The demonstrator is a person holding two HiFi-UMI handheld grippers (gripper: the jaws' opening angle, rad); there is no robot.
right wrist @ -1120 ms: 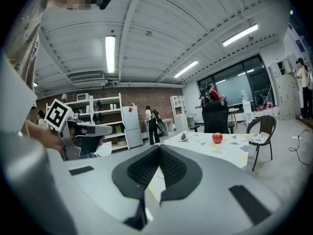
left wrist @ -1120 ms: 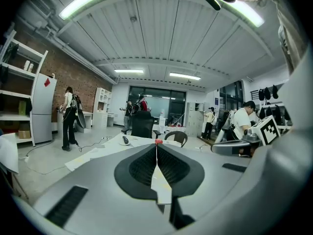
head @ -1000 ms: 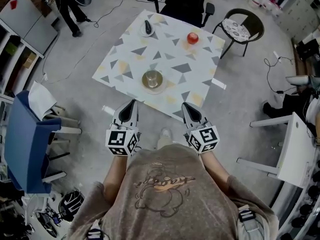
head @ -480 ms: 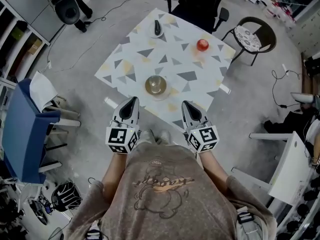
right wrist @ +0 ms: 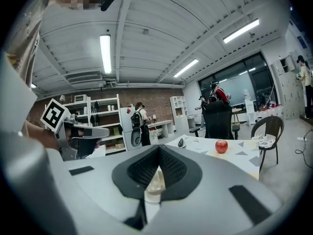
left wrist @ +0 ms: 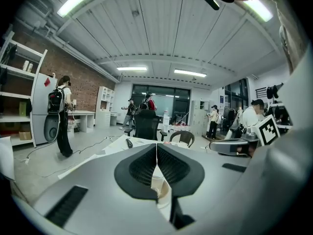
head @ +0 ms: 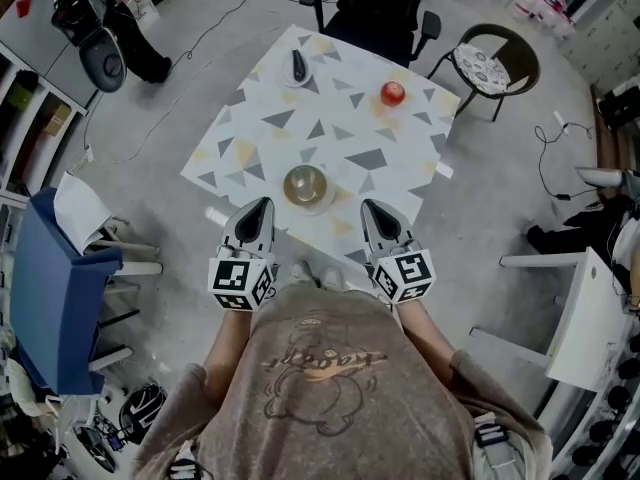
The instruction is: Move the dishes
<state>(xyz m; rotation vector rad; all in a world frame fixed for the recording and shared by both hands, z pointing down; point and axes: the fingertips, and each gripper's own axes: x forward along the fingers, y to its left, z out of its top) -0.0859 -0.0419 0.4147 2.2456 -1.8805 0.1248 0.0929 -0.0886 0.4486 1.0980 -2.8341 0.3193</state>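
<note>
Left gripper point(left wrist: 157, 153): clenched, pads meeting along one seam, gripping nothing. Right gripper point(right wrist: 159, 153): likewise clenched and empty.

From the head view: left gripper point(head: 262, 206) with its tips at the table's point(head: 400, 173) near edge, right gripper point(head: 368, 206) by the near corner, the two well apart. Between them, a little further in from that edge: bowl point(head: 306, 184) on a saucer point(head: 322, 203), touched by neither gripper.

Through the slot under each clenched pair, only a sliver of the bowl point(left wrist: 161, 189) point(right wrist: 155, 180). No whole outline there; only from overhead.

Near the right corner: apple point(head: 392, 93), plain in the right gripper view point(right wrist: 221, 146). Near the far corner: small plate point(head: 297, 65) with a dark thing on it, low and far off in both gripper views point(left wrist: 128, 143) point(right wrist: 181, 142).

Beyond the far corner: black chair point(head: 380, 8), upright in the gripper views point(left wrist: 146, 124) point(right wrist: 218, 119).

Only in the gripper views: ceiling lights, brick wall, shelves. Person with a backpack point(left wrist: 61, 114) point(right wrist: 138, 124) standing off to the left.
</note>
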